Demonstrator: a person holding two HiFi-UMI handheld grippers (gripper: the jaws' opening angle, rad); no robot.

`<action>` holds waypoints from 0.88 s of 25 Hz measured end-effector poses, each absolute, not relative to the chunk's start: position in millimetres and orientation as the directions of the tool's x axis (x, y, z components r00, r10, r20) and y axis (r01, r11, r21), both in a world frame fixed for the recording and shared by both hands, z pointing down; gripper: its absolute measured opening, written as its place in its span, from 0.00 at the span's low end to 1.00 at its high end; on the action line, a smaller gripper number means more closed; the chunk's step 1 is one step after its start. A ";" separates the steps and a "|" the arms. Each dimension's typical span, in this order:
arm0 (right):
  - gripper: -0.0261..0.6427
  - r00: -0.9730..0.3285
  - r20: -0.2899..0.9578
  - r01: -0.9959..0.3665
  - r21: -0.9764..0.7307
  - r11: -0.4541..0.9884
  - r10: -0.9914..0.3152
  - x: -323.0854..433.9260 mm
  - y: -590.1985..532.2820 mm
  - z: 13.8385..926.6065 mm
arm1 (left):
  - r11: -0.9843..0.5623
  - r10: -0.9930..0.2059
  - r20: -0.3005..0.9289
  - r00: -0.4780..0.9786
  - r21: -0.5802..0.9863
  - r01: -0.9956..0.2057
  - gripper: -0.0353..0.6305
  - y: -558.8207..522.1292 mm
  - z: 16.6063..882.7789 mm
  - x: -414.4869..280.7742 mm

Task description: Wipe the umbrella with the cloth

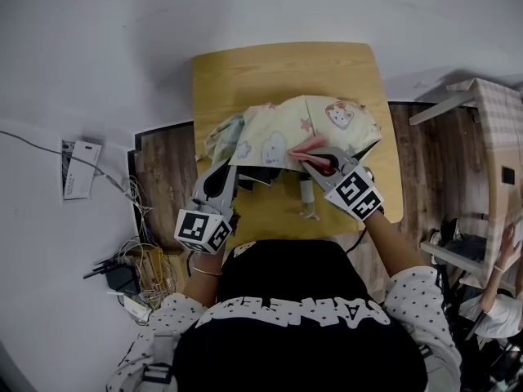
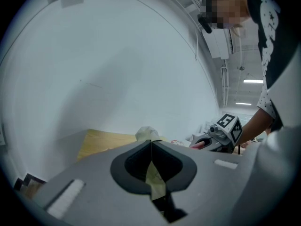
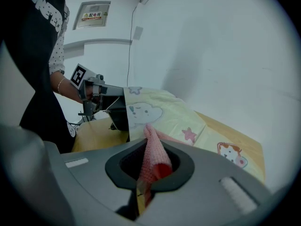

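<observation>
Wiping looks to be under way rather than finished: the right claw (image 3: 148,145) is closed tight on a folded pink cloth (image 1: 313,147), and that cloth rests against the pale yellow umbrella (image 1: 282,129) near the middle of its near edge. The left claw (image 2: 151,145) is fully closed too, pinching a fold of the canopy at its left side, which I take as holding the fabric steady while the other one rubs. The umbrella lies loosely spread and rumpled on the table (image 1: 245,68), its printed cloud, star and little animal face turned up, with dark ribs showing under the near side. No dirt, wet streak or other mark shows on the fabric, so I cannot tell how much of it has been gone over. By my judgement the far panels beyond the cloth and the left-hand folds are left to do. The table is a small one of light wood with rounded corners, set against a plain white wall. Around it the floor (image 1: 163,174) is dark wood plank. To the person's left there is a white box (image 1: 80,168) with a wire running from it, and a tangle of cables (image 1: 131,272) and plugs lower down. To the right stands pale wooden furniture (image 1: 490,137), where another person's hand (image 1: 507,256) is just visible.
</observation>
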State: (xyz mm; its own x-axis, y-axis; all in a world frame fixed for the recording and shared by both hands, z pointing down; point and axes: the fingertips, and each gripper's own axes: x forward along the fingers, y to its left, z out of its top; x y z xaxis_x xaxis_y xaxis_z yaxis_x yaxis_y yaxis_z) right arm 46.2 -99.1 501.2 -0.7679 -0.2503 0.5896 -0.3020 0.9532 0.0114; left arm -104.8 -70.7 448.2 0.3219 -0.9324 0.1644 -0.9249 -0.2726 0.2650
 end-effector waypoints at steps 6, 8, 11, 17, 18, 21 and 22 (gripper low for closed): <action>0.09 -0.768 0.606 -0.274 -0.019 0.962 -0.207 50.3 -81.8 508.5 | -0.280 -0.930 0.167 0.329 0.261 -0.924 0.06 -72.1 448.3 -102.8; 0.09 -0.769 0.609 -0.266 -0.026 0.964 -0.196 51.4 -77.3 509.2 | -0.280 -0.929 0.168 0.329 0.260 -0.924 0.06 -71.9 447.8 -102.2; 0.09 -0.768 0.614 -0.263 -0.043 0.964 -0.182 53.4 -72.0 511.0 | -0.282 -0.928 0.170 0.330 0.259 -0.924 0.06 -71.6 447.8 -101.5; 0.09 -0.768 0.624 -0.245 -0.076 0.967 -0.146 57.9 -60.2 514.7 | -0.280 -0.929 0.170 0.330 0.265 -0.923 0.06 -72.4 448.9 -101.6; 0.09 -0.769 0.623 -0.242 -0.077 0.967 -0.143 58.8 -58.6 514.3 | -0.279 -0.929 0.169 0.329 0.264 -0.923 0.06 -72.2 448.7 -101.5; 0.09 -0.785 0.602 -0.237 -0.073 0.969 -0.147 61.1 -58.6 507.7 | -0.274 -0.930 0.172 0.324 0.263 -0.925 0.06 -72.0 449.3 -101.7; 0.09 -0.793 0.589 -0.241 -0.072 0.968 -0.154 61.8 -60.8 503.5 | -0.272 -0.931 0.173 0.322 0.263 -0.926 0.06 -72.1 449.7 -102.0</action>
State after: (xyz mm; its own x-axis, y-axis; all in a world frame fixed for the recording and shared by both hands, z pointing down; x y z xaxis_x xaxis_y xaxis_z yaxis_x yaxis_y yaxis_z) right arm 61.8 -60.8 503.5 -0.7933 -0.1541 0.5890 -0.2412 0.9678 -0.0716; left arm -102.0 -72.1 449.7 0.3224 -0.9306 0.1731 -0.9258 -0.2718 0.2628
